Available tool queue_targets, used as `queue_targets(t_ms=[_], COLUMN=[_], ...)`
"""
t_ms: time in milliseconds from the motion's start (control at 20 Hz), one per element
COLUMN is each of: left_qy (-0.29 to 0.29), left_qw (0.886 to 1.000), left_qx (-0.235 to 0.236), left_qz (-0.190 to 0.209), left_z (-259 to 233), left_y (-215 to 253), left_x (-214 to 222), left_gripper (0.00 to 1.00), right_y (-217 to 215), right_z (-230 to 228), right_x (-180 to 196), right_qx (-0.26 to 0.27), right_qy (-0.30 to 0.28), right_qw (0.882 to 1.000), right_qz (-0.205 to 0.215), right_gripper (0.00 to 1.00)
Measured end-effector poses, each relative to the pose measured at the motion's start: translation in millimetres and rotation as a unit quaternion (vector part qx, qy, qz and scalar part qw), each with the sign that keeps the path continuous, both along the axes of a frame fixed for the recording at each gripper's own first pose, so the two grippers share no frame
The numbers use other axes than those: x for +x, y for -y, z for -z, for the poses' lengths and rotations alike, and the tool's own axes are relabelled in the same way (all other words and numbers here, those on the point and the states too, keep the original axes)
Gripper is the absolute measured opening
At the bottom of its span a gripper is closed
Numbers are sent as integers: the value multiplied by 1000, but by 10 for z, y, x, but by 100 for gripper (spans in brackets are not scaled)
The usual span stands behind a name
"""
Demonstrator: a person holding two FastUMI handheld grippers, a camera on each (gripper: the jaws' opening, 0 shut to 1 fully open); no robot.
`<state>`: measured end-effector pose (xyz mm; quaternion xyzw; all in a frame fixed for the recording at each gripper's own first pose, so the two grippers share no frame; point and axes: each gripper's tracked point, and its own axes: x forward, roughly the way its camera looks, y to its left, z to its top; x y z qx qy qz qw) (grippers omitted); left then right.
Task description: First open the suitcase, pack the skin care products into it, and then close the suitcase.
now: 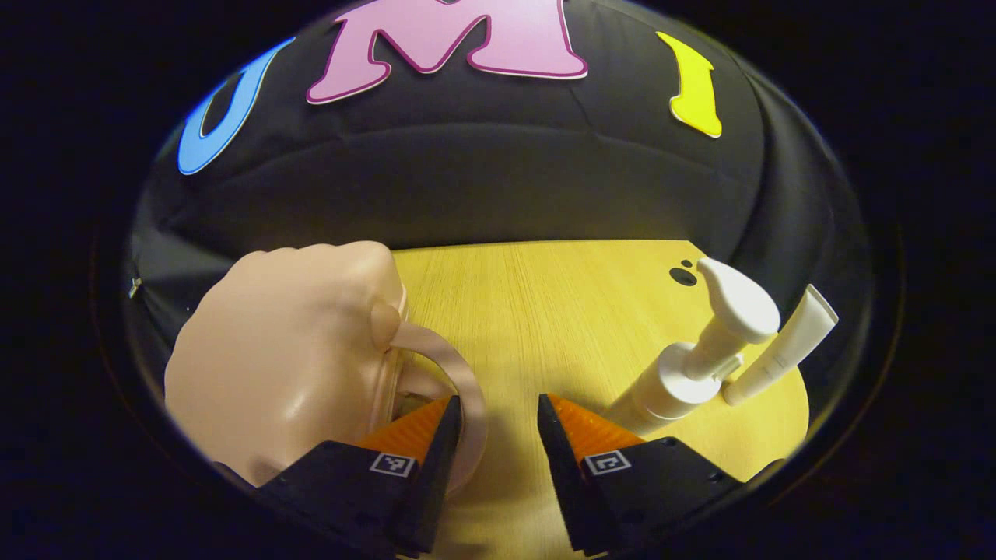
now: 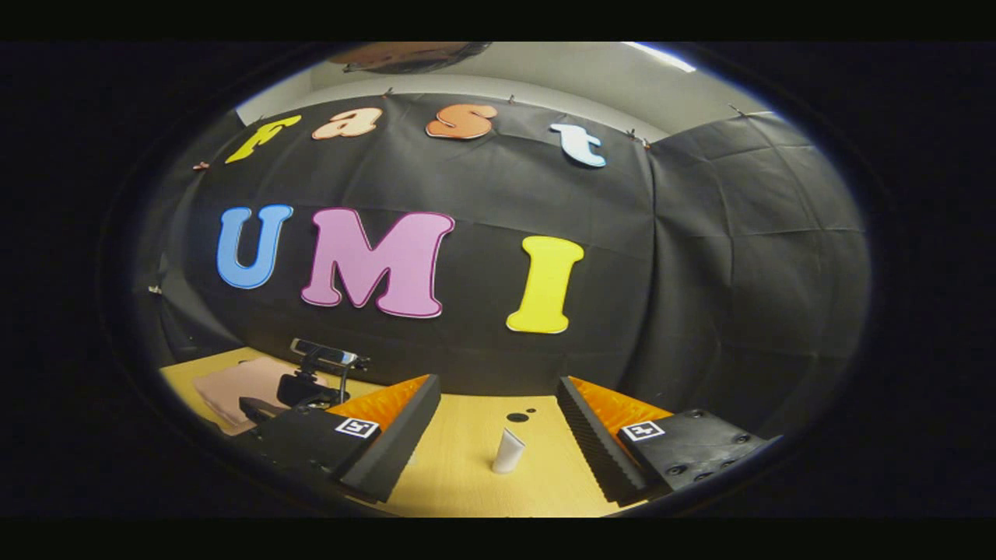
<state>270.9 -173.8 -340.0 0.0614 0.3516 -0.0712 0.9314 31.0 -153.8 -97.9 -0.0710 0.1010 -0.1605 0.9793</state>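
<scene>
Left gripper [image 1: 498, 435] fingers spread, nothing held, straddling the curved handle of the small peach-pink rounded plastic suitcase [image 1: 288, 350], likely to lift the lid. White pump bottle [image 1: 700, 358] and white tube [image 1: 782, 346] lean together on the yellow wood-grain desk [image 1: 545, 311], awaiting packing. Right gripper [image 2: 498, 435] fingers apart, empty, idle.

One suitcase [image 1: 288, 350], pink, closed, with one loop handle [image 1: 459, 381]. One pump bottle [image 1: 700, 358], white. One tube [image 1: 782, 346], white, standing beside the bottle. One table [image 1: 545, 311], wooden. Two tongs: the left tongs [image 1: 498, 435] and the right tongs [image 2: 498, 435], each with two fingers set apart.
</scene>
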Motion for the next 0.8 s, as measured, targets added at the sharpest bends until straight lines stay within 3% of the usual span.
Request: queue_targets(t_ms=[50, 150, 200, 400, 500, 650, 800], left_qy=[-5, -37, -39, -35, -24, 16, 63], left_qw=[999, 998, 998, 998, 997, 996, 996], left_qx=[29, 22, 11, -47, -70, -89, -66], left_qz=[-23, -47, -46, 5, -4, -18, -20], left_z=[37, 143, 129, -137, -419, -1105, -1836], left_y=[-131, -228, -223, -94, -120, -318, -765], left_x=[25, 9, 14, 9, 14, 27, 121], left_gripper=[48, 16, 19, 14, 9, 8, 8], right_y=[2, 12, 33, 30, 21, -8, -125], right_z=[15, 64, 80, 54, 31, -56, -81], right_x=[-27, -58, -74, -71, -45, -18, 15], right_qx=[3, 12, 15, 19, 13, 13, 17], right_qy=[-2, -8, -10, -1, 3, 15, 23], right_qw=[1000, 1000, 1000, 1000, 1000, 1000, 999], right_qz=[0, 1, 3, -2, -9, -17, -33], right_gripper=[97, 96, 97, 96, 97, 96, 96])
